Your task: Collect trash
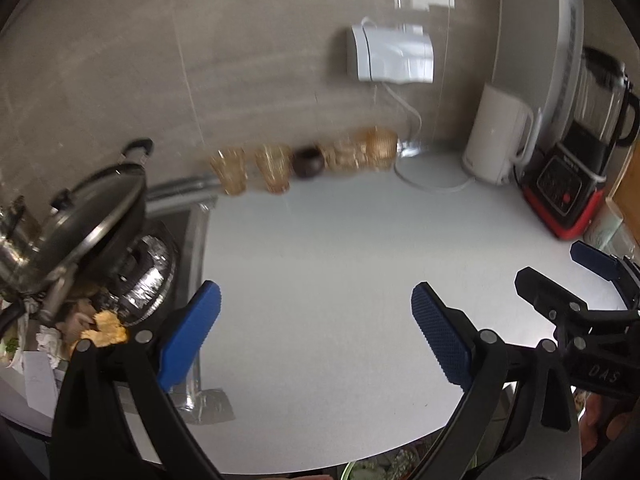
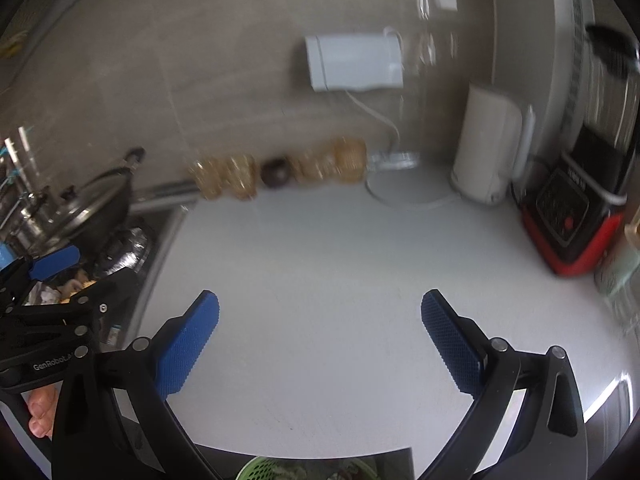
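Leftmost, a lidded wok (image 1: 92, 208) sits tilted over a foil-lined stove burner (image 1: 150, 276) at the bench's left end. Below it, beside the burner, lies the trash (image 1: 105, 328): yellowish scraps, crumpled white paper and brownish bits heaped together, also seen in the right wrist view (image 2: 74, 286) behind the other tool. The left gripper (image 1: 316, 334) hangs over the pale bench (image 1: 320, 248) just right of that heap, its blue pads spread wide and nothing between them. Its left finger (image 1: 188, 336) overlaps the foil edge of the stove in the view; whether it touches cannot be told. Along the grey tiled wall (image 1: 120, 60) stand amber glasses (image 1: 232, 170), a small dark bowl (image 1: 307, 162) among them, more amber glasses (image 1: 380, 146) to its right. Above, a white wall box (image 1: 390, 54) trails a white cable (image 1: 412, 120) down to the bench. Further right stand a white kettle (image 1: 496, 136) and a black-and-red blender (image 1: 576, 176). The right gripper (image 2: 320, 344) is held over bare bench right of the left one, equally wide apart and empty; it appears at the left view's right edge (image 1: 576, 280). At the lower frame edge, below the bench front, a green basket (image 2: 264, 470) shows partly.
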`<state>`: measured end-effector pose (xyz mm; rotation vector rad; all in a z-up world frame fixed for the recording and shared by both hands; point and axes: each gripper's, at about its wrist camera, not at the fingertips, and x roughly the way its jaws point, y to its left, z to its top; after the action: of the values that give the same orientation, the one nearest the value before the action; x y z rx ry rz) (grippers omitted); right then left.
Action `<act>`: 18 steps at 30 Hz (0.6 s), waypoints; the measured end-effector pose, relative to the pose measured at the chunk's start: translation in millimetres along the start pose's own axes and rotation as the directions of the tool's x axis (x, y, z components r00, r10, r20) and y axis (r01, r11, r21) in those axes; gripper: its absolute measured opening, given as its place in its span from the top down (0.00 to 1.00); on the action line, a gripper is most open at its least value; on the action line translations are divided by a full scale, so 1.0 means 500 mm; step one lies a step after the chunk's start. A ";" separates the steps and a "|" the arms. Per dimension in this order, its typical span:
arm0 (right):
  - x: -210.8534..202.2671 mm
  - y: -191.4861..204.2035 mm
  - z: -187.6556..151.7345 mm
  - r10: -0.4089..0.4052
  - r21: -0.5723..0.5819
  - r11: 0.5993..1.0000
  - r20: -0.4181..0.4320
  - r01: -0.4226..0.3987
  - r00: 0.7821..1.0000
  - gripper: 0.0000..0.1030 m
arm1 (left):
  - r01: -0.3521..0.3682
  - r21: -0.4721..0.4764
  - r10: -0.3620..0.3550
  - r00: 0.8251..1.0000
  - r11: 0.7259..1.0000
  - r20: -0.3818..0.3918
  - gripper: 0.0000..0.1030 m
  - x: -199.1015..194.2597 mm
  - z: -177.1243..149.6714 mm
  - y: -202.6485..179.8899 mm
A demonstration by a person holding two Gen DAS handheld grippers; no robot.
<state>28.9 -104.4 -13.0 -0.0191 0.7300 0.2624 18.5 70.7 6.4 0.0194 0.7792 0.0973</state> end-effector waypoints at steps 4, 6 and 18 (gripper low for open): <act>-0.048 0.005 0.009 0.014 -0.031 0.999 0.045 -0.012 0.999 0.02 | -0.030 -0.002 0.030 0.998 1.000 0.060 0.08 -0.057 -0.002 -0.011; -0.069 0.001 0.006 0.019 -0.036 0.999 0.060 -0.017 0.998 0.02 | -0.038 -0.007 0.038 0.996 0.999 0.079 0.08 -0.081 -0.005 -0.020; -0.146 -0.034 -0.022 0.020 -0.028 0.999 0.091 -0.017 0.996 0.02 | -0.049 -0.016 0.051 0.994 0.999 0.093 0.08 -0.141 -0.035 -0.063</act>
<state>-26.4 -139.0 25.5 -0.0265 0.6355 0.2891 -40.9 32.5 41.6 0.0303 0.6847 0.1483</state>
